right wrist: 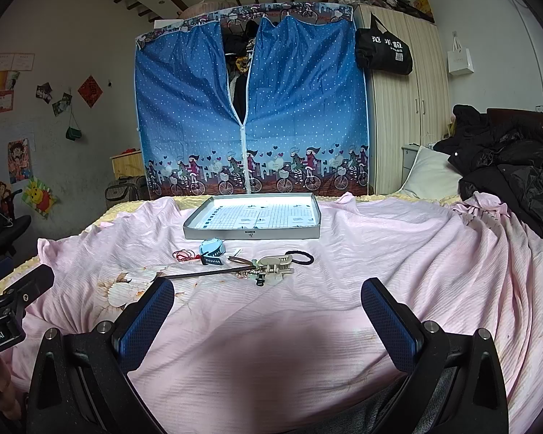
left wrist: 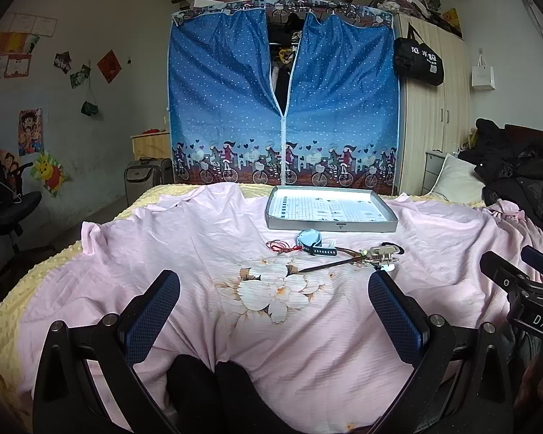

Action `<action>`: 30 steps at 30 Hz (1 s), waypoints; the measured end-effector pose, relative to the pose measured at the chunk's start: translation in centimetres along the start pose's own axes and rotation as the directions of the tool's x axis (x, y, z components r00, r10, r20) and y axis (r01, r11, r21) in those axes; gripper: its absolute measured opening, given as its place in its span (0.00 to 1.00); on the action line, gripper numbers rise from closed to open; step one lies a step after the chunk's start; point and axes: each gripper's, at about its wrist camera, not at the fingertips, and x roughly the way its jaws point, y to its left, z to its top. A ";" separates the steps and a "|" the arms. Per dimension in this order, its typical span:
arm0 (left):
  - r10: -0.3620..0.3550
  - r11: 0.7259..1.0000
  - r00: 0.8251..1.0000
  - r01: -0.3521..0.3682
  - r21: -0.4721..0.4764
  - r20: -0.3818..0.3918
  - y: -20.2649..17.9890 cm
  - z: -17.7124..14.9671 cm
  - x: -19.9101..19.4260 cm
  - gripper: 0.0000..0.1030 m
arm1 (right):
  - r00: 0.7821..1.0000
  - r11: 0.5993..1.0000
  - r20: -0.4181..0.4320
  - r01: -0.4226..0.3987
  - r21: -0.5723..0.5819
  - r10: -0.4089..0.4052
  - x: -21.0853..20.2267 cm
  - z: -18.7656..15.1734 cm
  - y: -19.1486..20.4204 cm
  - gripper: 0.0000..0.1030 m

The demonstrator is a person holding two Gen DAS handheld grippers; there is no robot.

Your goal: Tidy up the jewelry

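Observation:
A shallow grey tray (left wrist: pixel 331 225) (right wrist: pixel 251 233) with a printed paper lining lies on the pink bedsheet. In front of it is a small pile of jewelry: a blue watch (left wrist: pixel 309 240) (right wrist: pixel 211 247), a red cord (left wrist: pixel 280 246) (right wrist: pixel 184 255), a long dark hair stick (left wrist: pixel 329 264) (right wrist: pixel 199 275), a beige hair claw (left wrist: pixel 380 255) (right wrist: pixel 275 266) and a black hair tie (right wrist: pixel 302 257). My left gripper (left wrist: pixel 273 282) is open, well short of the pile. My right gripper (right wrist: pixel 268 289) is open too, just short of the claw. Neither holds anything.
A blue zip wardrobe (left wrist: pixel 282 101) stands beyond the bed's far edge. Black coats (right wrist: pixel 506 166) and a white pillow (right wrist: pixel 434 177) lie at the right. The right gripper's body (left wrist: pixel 521 289) shows at the left view's right edge. Dark-clothed knees (left wrist: pixel 213 390) sit below the left gripper.

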 end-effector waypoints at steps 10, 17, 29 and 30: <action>0.004 1.000 1.000 -0.004 0.003 0.005 0.2 -0.1 -0.1 0.99 | 1.000 1.000 -0.014 -0.002 0.005 0.002 0.4 -0.1 -0.1 1.00; 0.001 1.000 1.000 -0.001 0.010 0.004 0.2 -0.2 -0.1 0.99 | 1.000 1.000 -0.015 -0.002 0.005 0.002 0.4 -0.1 -0.1 1.00; -0.004 1.000 1.000 0.004 0.022 0.004 -0.1 -0.3 0.0 0.99 | 1.000 1.000 -0.016 -0.003 0.007 0.004 0.4 -0.1 -0.1 1.00; -0.005 1.000 1.000 0.005 0.022 0.004 -0.1 -0.3 0.0 0.99 | 1.000 1.000 -0.015 -0.004 0.007 0.004 0.4 -0.1 -0.1 1.00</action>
